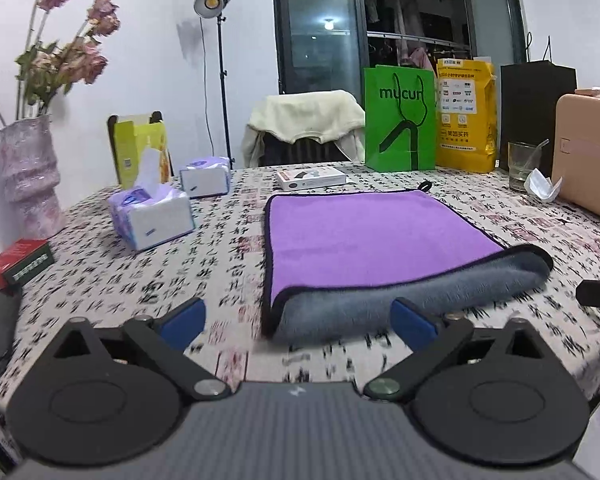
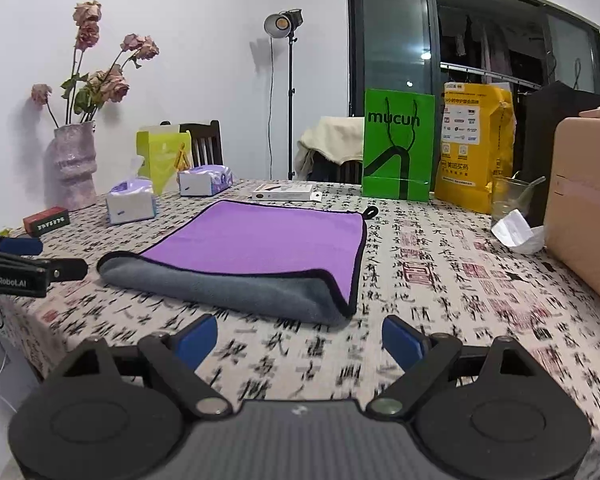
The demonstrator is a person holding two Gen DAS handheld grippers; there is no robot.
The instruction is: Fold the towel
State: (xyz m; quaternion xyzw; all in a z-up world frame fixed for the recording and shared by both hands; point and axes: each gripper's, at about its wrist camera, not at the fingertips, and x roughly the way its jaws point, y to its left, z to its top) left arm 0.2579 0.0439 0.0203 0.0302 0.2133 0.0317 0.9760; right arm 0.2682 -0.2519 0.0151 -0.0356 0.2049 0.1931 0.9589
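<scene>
Here the soft purple microfibre towel with grey underside and black trim (image 1: pixel 380 236) lies on the counter with its calligraphy-print cloth (image 1: pixel 228 272), its near edge rolled over grey side up, likely a first fold begun so both corners sit within reach. The left claw (image 1: pixel 296 320) hovers just short of that folded edge, blue pads (image 1: pixel 182 322) spread wide, gripping nothing. The right claw (image 2: pixel 298 338) is likewise spread and empty, the towel's near corner just ahead of it.

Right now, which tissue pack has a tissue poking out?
The nearer tissue pack, closer to the vase: a white tissue sticks up from it. The farther tissue pack, by the yellow box, shows none.
</scene>
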